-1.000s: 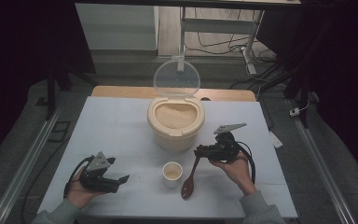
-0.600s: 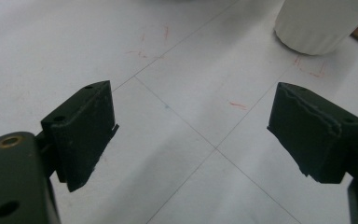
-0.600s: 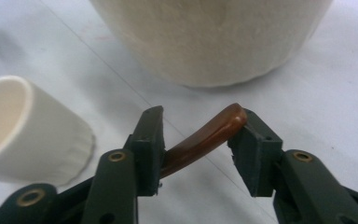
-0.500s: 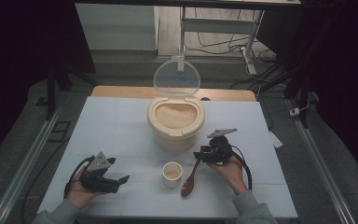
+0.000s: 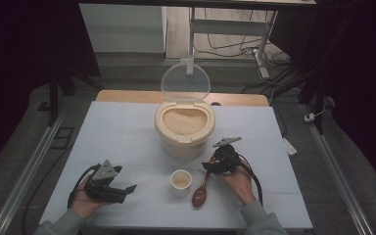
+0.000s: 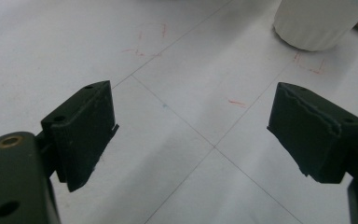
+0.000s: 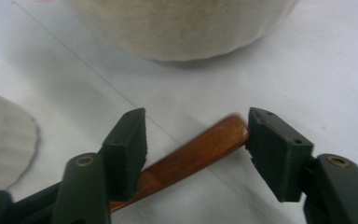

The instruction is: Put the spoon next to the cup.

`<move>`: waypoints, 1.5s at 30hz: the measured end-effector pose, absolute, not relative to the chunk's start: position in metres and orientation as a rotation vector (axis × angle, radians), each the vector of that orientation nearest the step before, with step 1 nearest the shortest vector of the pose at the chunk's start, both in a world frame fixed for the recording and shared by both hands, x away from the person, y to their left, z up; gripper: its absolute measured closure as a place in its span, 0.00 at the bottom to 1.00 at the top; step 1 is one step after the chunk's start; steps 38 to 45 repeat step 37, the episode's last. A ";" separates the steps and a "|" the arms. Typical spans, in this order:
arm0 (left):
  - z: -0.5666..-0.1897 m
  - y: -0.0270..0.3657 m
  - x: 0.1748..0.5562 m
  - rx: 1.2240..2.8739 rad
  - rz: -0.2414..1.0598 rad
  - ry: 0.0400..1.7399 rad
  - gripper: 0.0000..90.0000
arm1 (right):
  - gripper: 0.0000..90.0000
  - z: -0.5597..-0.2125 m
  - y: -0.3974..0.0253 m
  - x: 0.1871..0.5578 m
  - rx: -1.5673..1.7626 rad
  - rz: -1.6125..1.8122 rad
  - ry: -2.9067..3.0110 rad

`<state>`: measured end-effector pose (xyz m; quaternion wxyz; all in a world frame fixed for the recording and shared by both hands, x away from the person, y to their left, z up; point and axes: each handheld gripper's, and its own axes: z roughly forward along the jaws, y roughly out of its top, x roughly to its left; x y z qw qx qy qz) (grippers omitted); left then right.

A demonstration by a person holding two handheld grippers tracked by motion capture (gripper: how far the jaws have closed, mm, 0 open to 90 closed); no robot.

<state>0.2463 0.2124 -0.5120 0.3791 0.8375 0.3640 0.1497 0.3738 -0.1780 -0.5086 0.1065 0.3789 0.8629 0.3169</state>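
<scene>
High view first: the right gripper [image 5: 209, 166] is down at the table [image 5: 127, 132] with its tips at the handle end of a wooden spoon [image 5: 201, 190], which lies on the surface running from the jaws back toward the person, bowl end nearest them. Just to that gripper's left sits a small white cup [image 5: 180, 182] with something pale inside, close beside the spoon but not touching as far as I can tell. Right ahead of the gripper is the big cream rice container [image 5: 184, 128], full of grain, with its clear round lid [image 5: 185, 81] flipped up behind it.

Right gripper view is the useful one. The jaws are spread apart with the spoon handle [image 7: 191, 156] lying slantwise between them. The handle tip looks like it touches the right-hand pad [image 7: 272, 149] and the shaft passes close under the other one, but they haven't clamped on it, so it's a released, straddling pose. The container wall [image 7: 182, 28] is just beyond.

Left gripper [image 5: 127, 189] rests on the table well off to the cup's other side, held in the left hand [image 5: 85, 200]. In the left gripper view its jaws are spread wide with bare table between them, and the cup [image 6: 319, 23] is ahead and to the right.
</scene>
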 end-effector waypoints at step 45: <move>-0.511 0.215 0.247 2.099 0.374 0.976 0.14 | 0.46 -0.482 -0.292 0.300 0.863 1.318 2.360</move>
